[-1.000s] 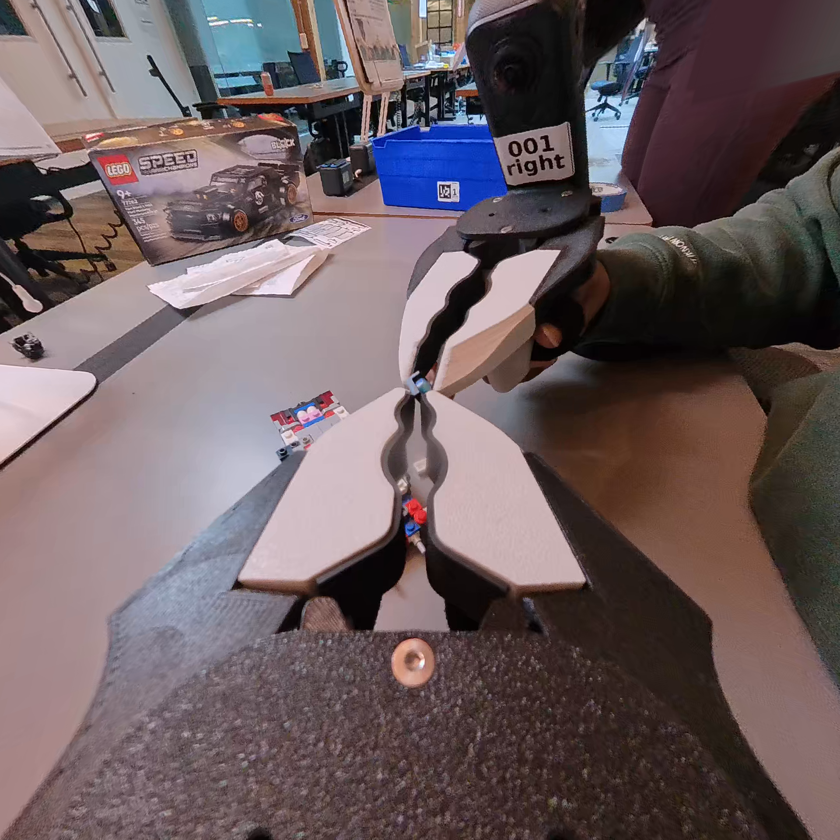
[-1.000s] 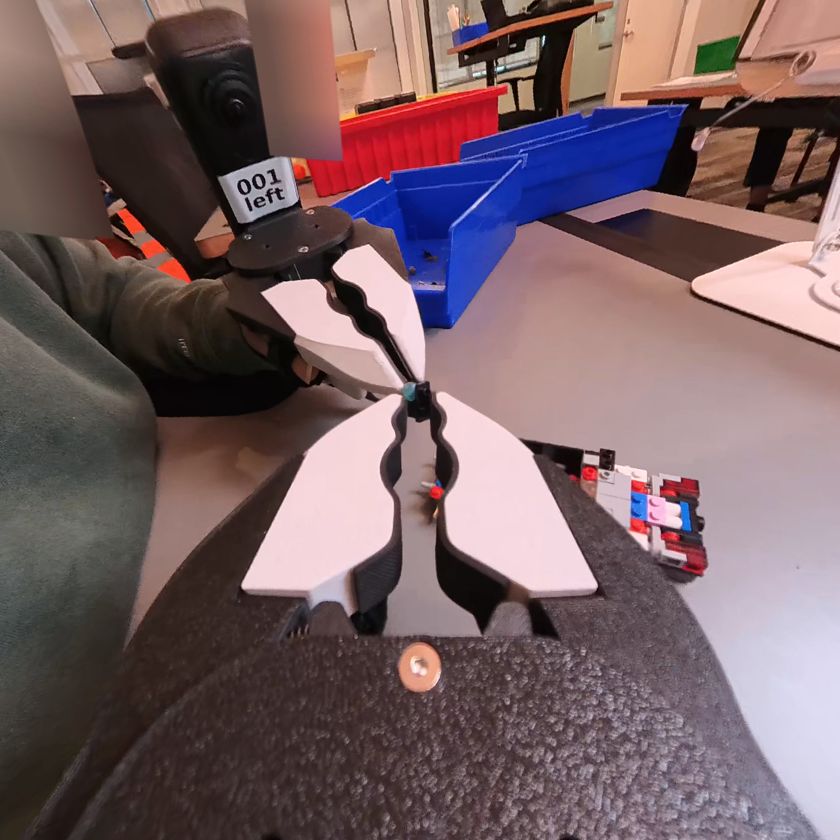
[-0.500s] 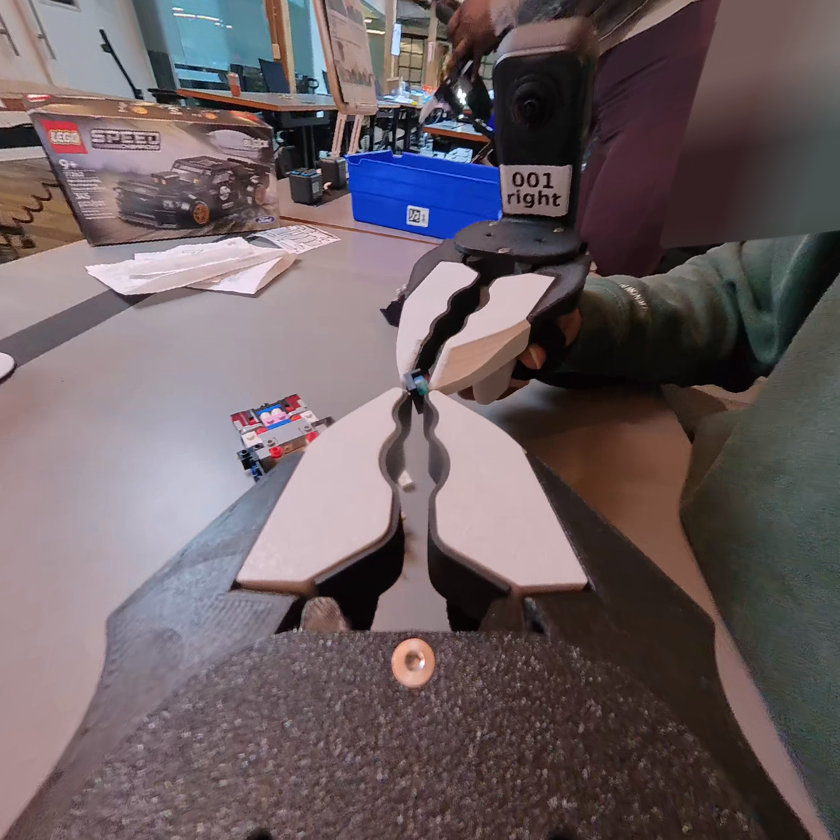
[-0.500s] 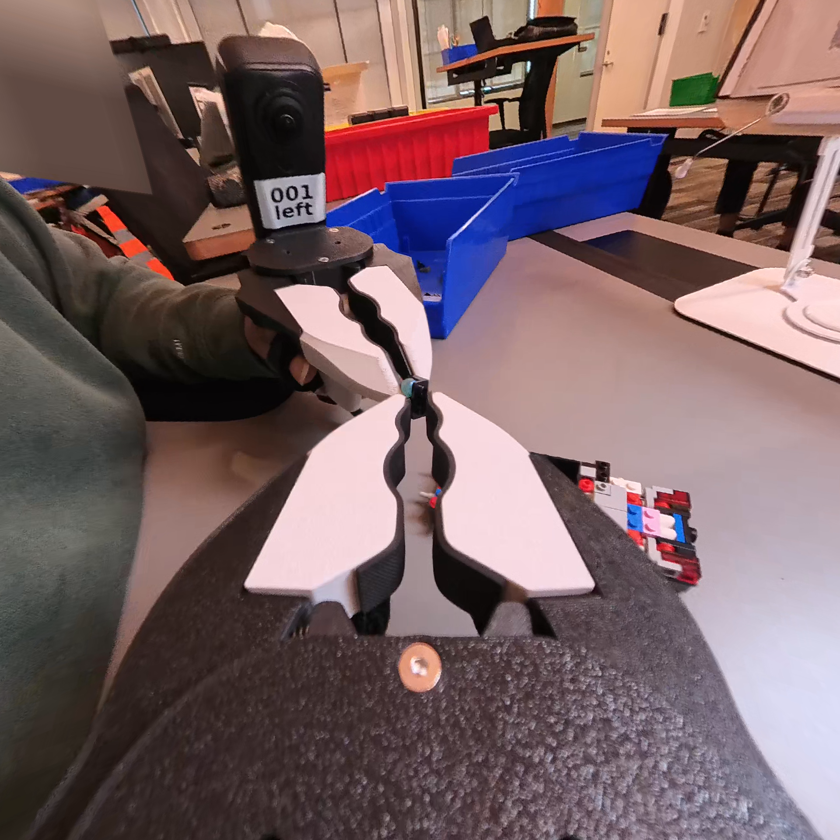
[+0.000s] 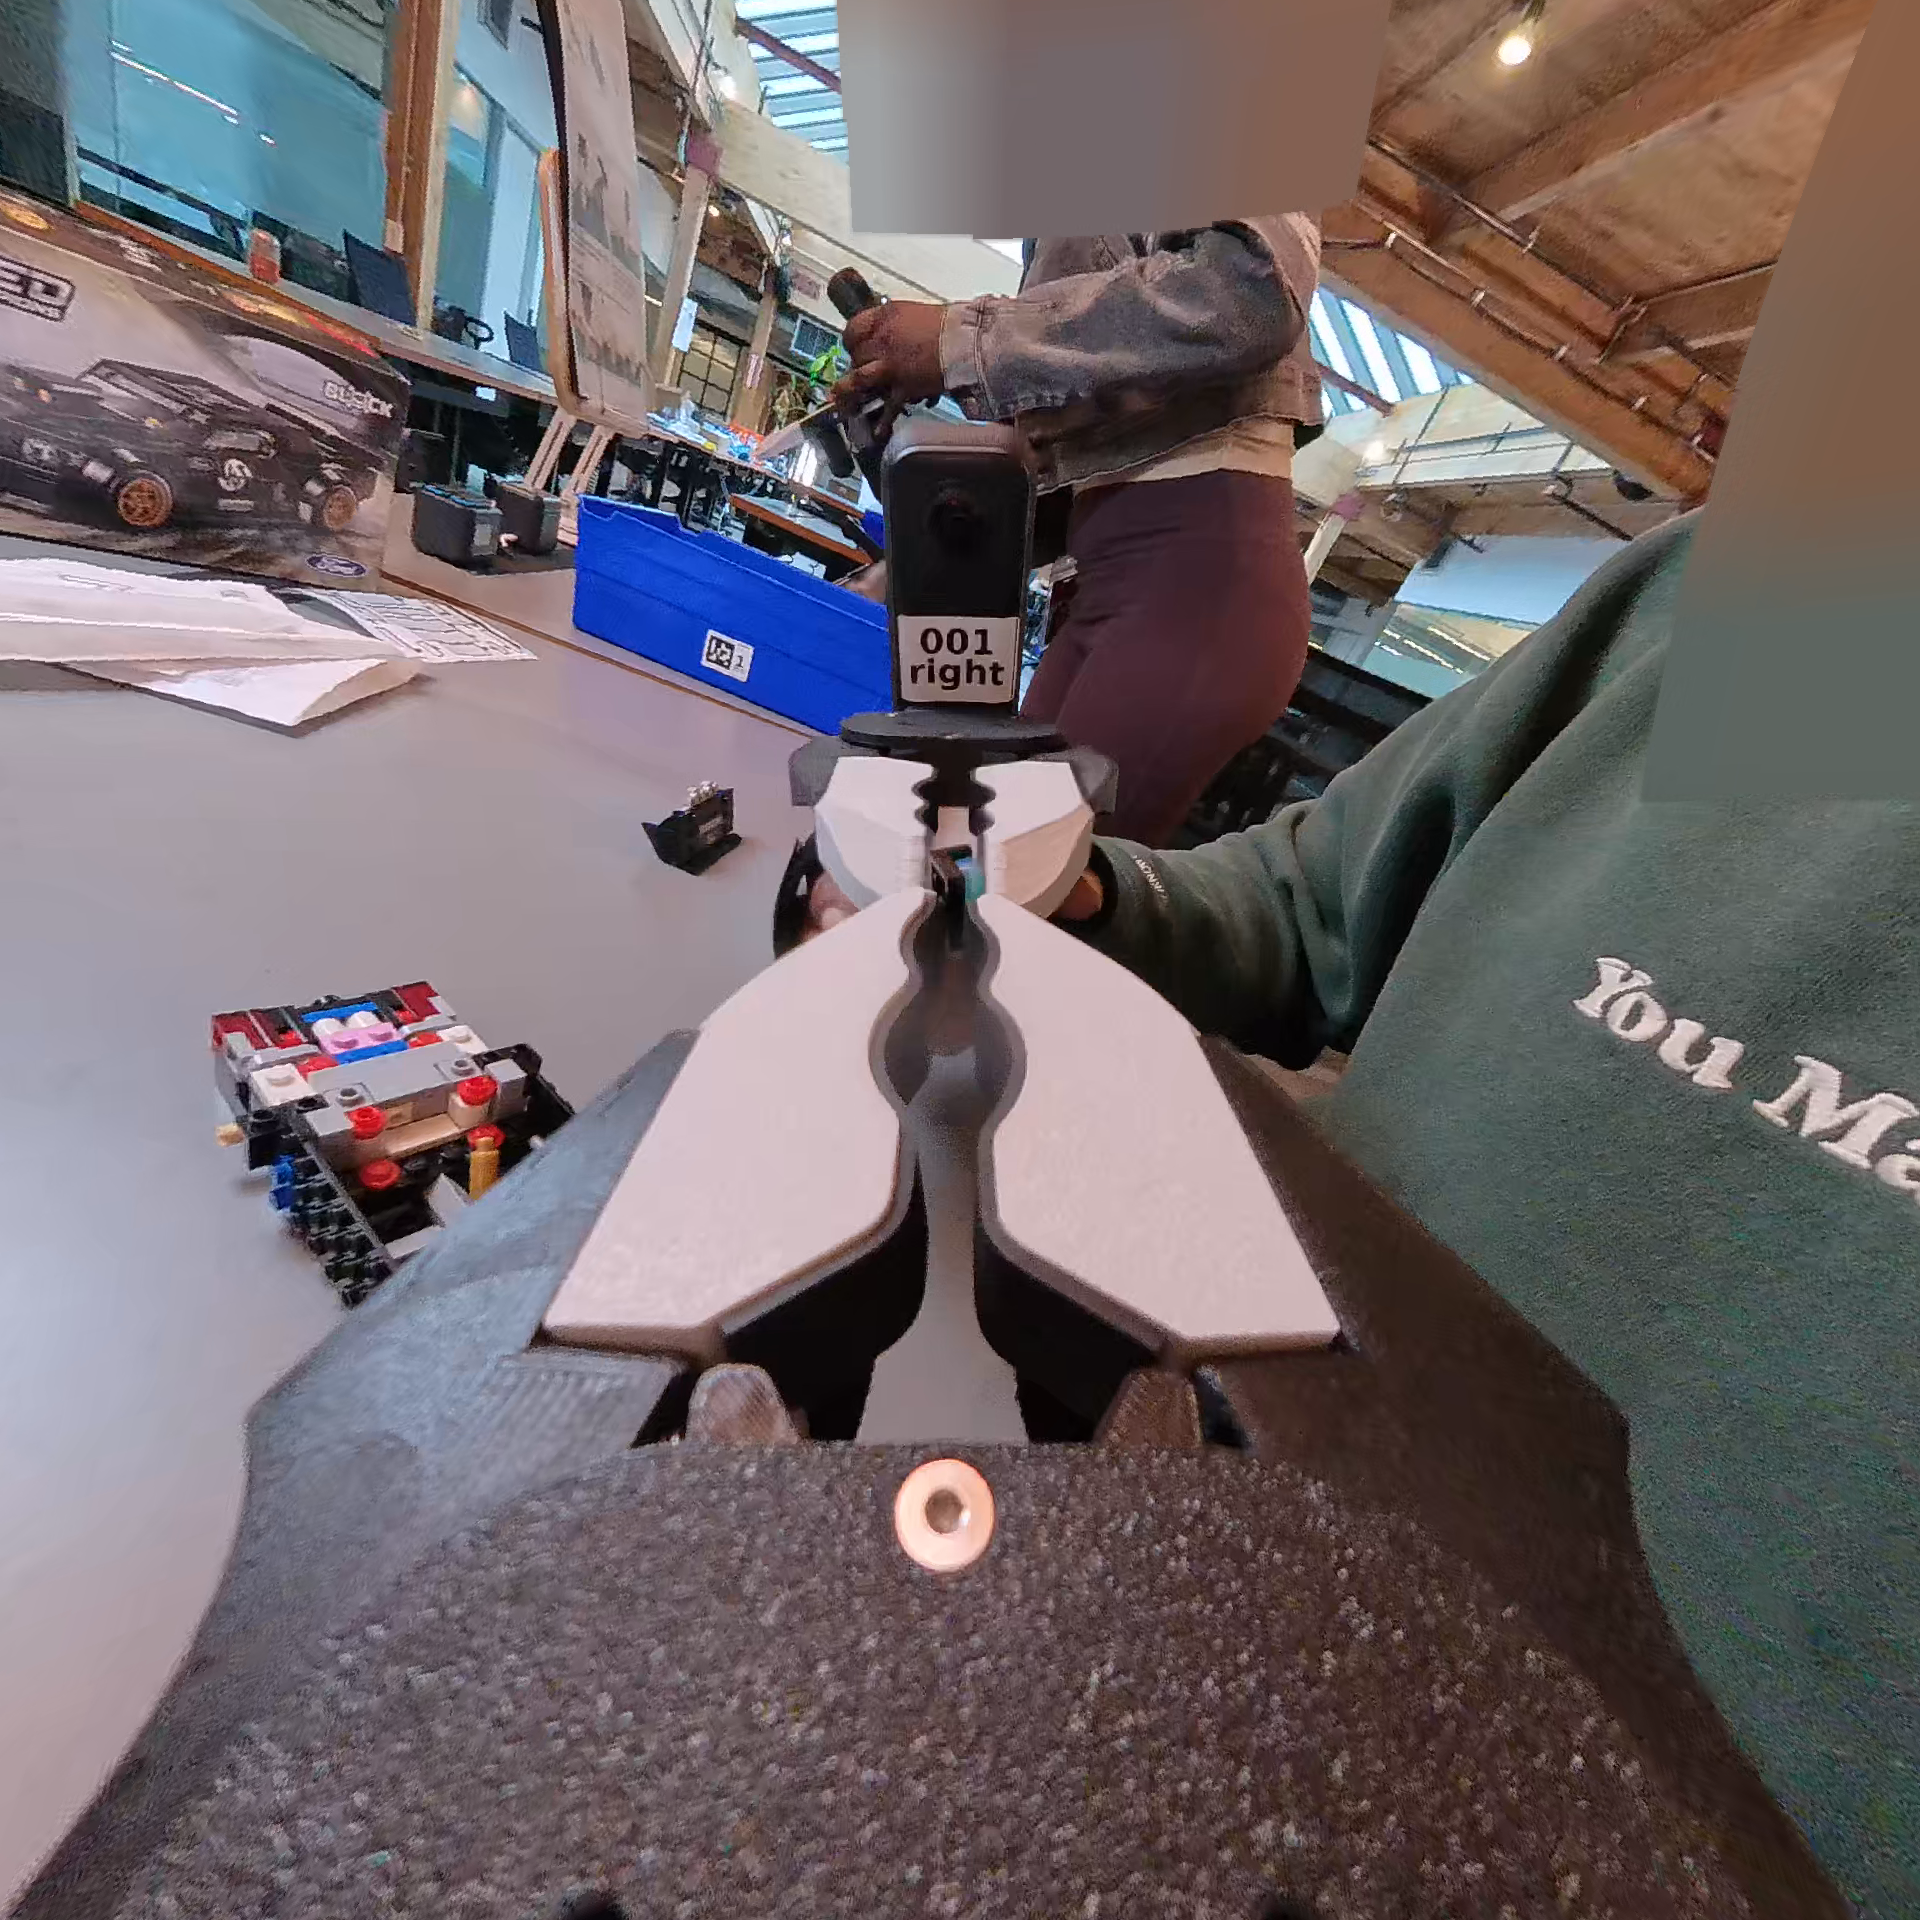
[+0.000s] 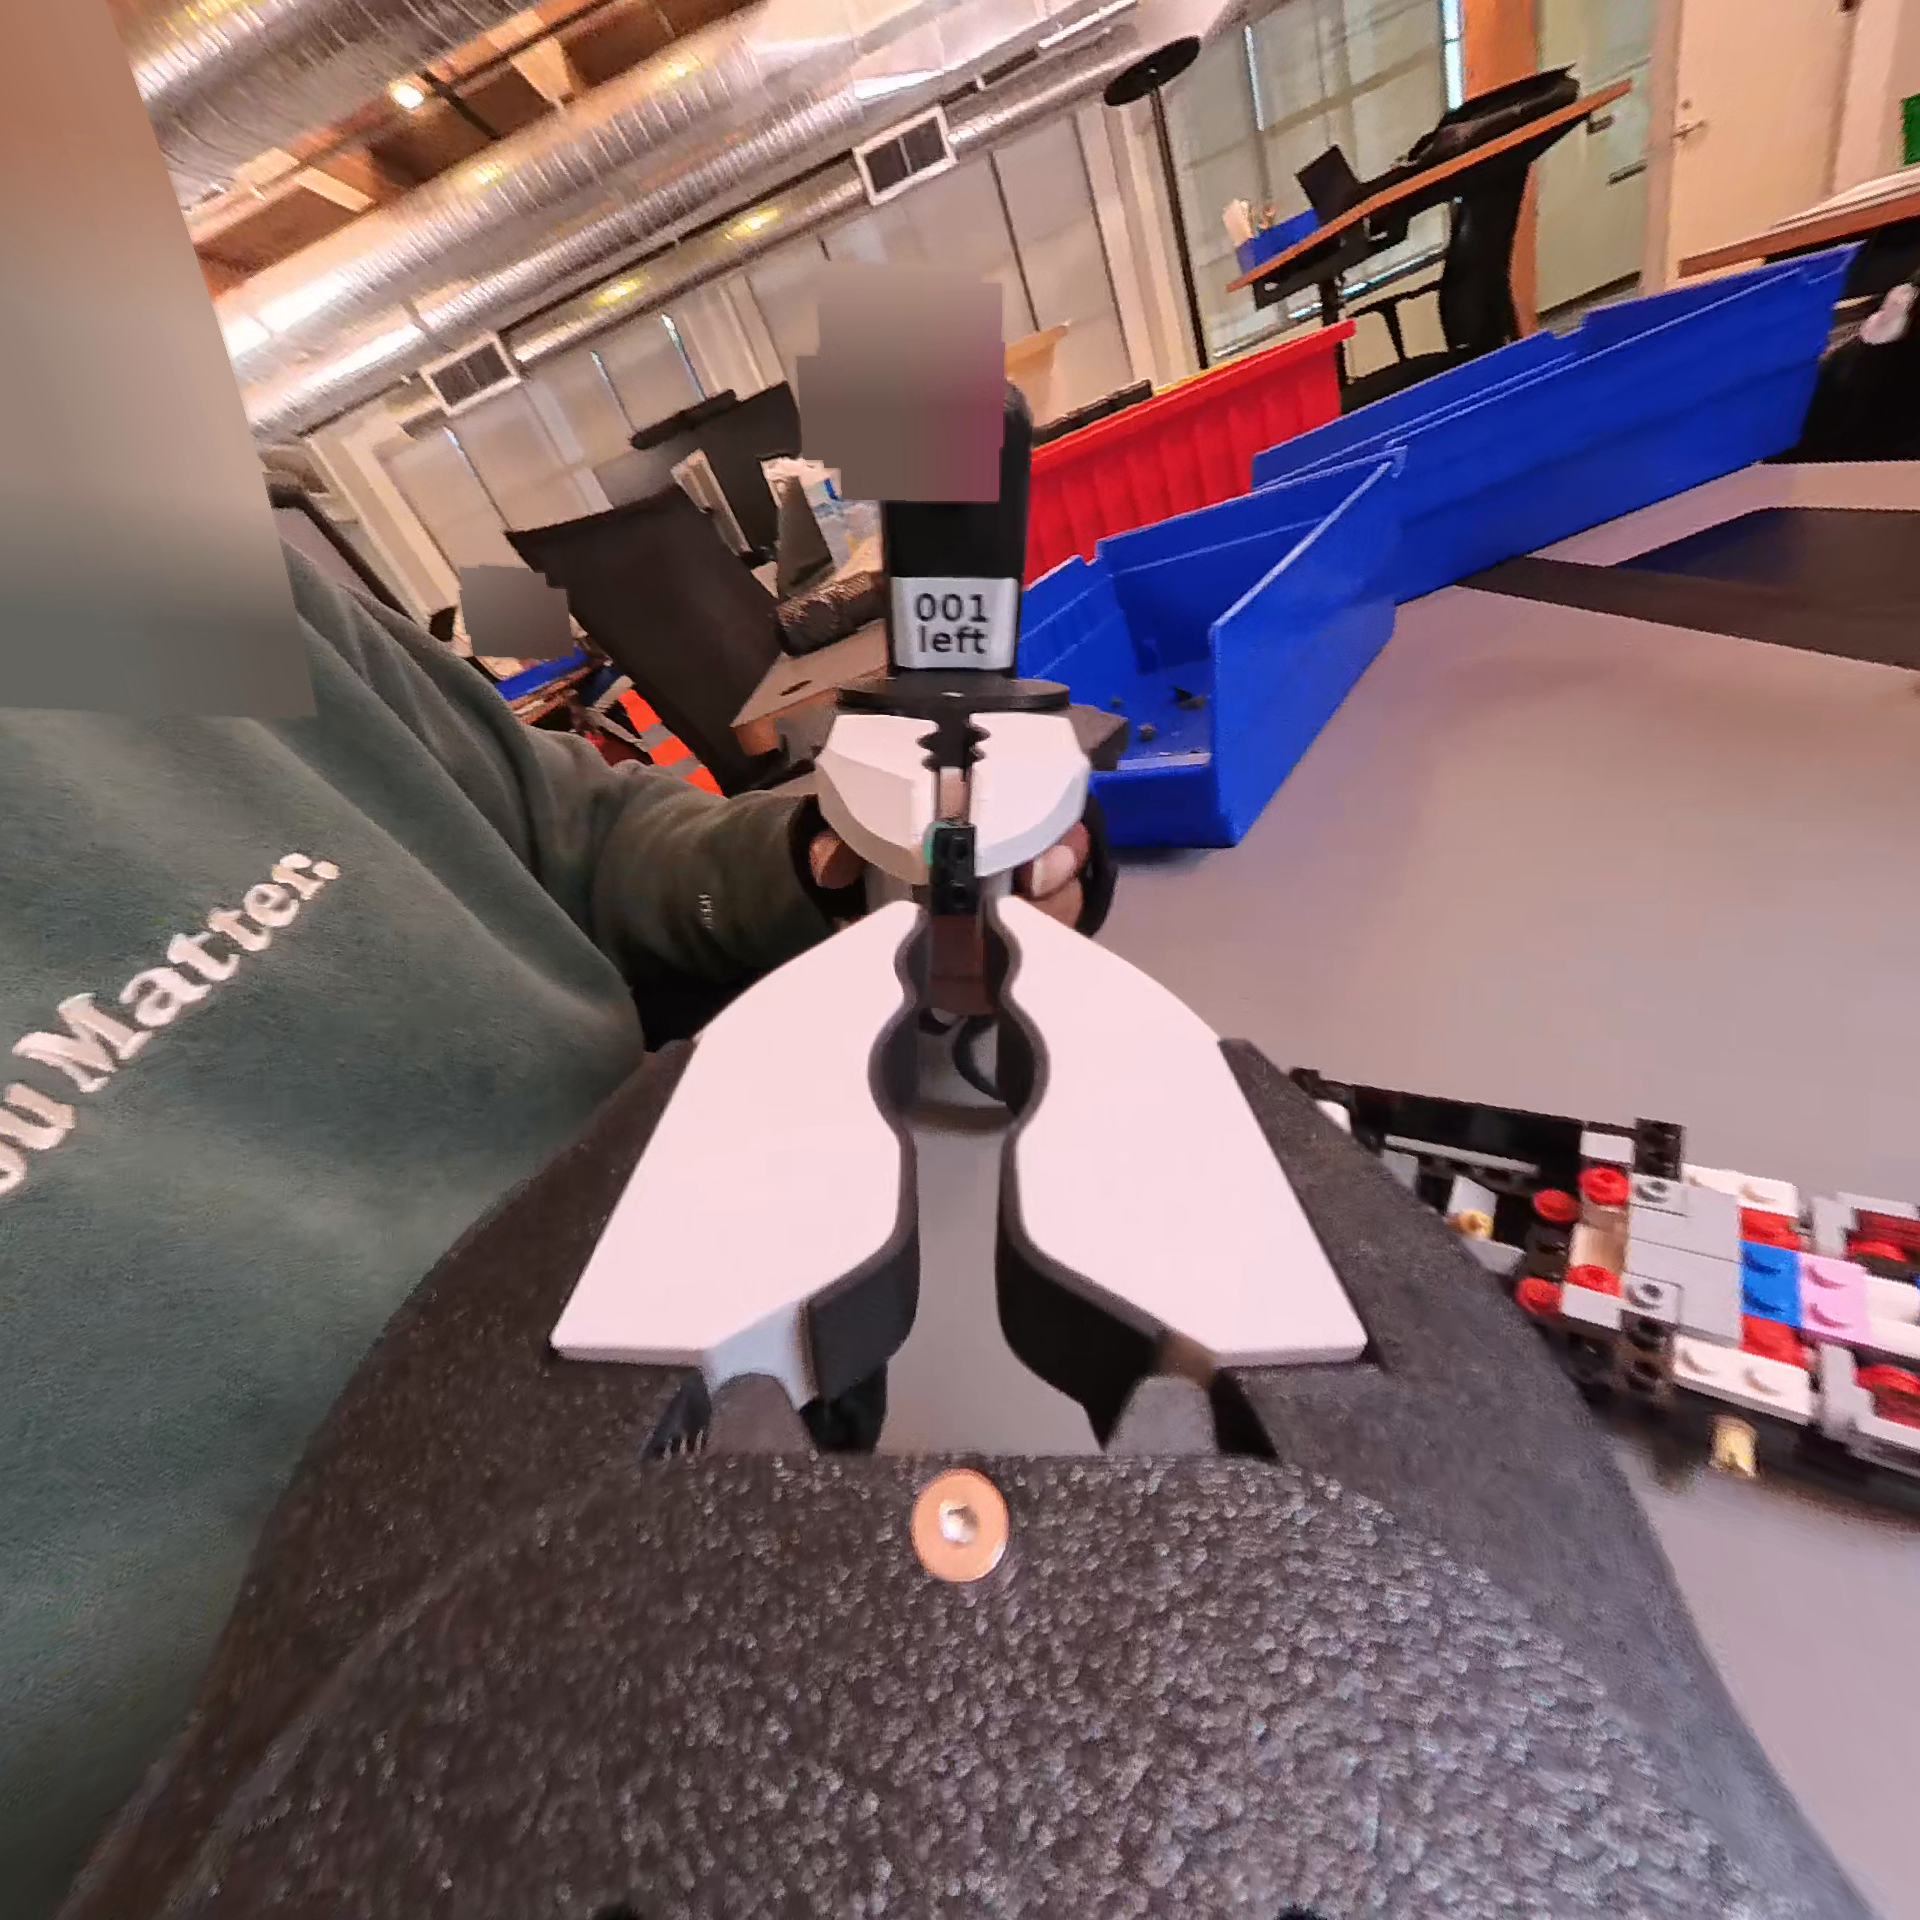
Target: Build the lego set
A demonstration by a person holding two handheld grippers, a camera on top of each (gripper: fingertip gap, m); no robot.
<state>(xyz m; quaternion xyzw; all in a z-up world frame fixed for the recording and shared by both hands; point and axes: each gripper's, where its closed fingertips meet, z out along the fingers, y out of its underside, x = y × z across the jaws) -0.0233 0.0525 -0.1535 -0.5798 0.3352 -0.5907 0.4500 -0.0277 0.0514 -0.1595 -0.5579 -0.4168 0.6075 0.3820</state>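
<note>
Both the left gripper and right gripper pinch one tiny black-and-teal Lego piece tip-to-tip; it seems light, rigid, and slippery, so it is best held by its flat sides.

Counts on and around the table

Two grippers: left, right. One part-built car. One small black sub-assembly. One set box. At least three blue bins, one red bin. Two people, one in a green sweatshirt.

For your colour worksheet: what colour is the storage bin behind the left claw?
Blue storage bin, clearest in the right wrist view.
</note>
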